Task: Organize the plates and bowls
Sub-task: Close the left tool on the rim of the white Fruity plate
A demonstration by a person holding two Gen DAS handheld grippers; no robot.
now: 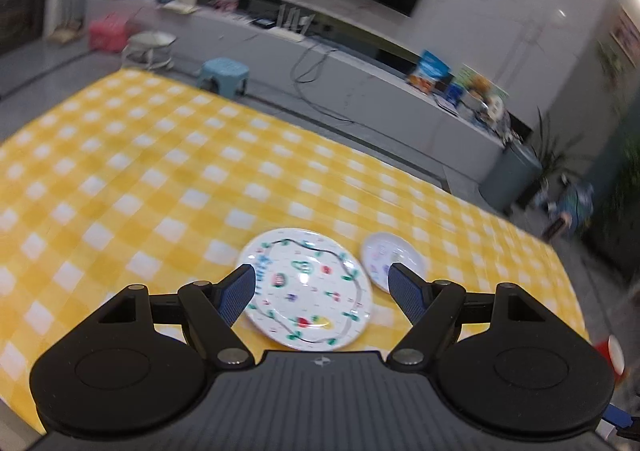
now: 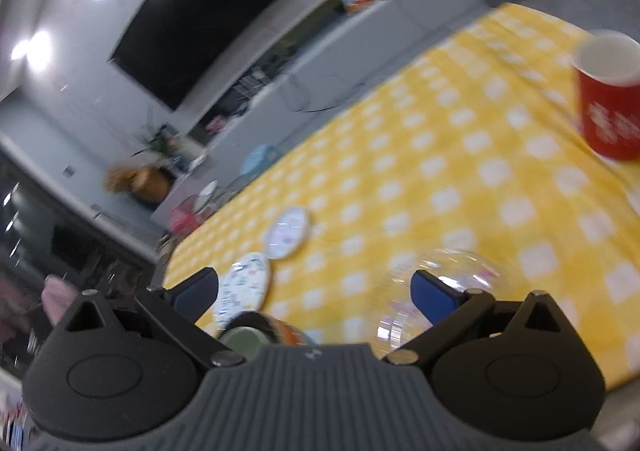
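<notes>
A large white plate with fruit drawings point(image 1: 306, 289) lies on the yellow checked tablecloth point(image 1: 160, 179), with a smaller white plate point(image 1: 390, 257) just right of it. My left gripper point(image 1: 322, 285) is open and empty, hovering above the large plate. In the right wrist view the large plate point(image 2: 244, 287) and the small plate point(image 2: 287, 233) lie at the left. A clear glass bowl point(image 2: 448, 283) sits by the right finger. A green and orange bowl point(image 2: 260, 333) sits close under my right gripper point(image 2: 316, 295), which is open and empty.
A red paper cup point(image 2: 610, 99) stands on the table at the far right; it also shows at the edge of the left wrist view point(image 1: 612, 357). Beyond the table's far edge are a blue stool point(image 1: 224, 75), a TV bench point(image 1: 360, 63) and a grey bin point(image 1: 510, 179).
</notes>
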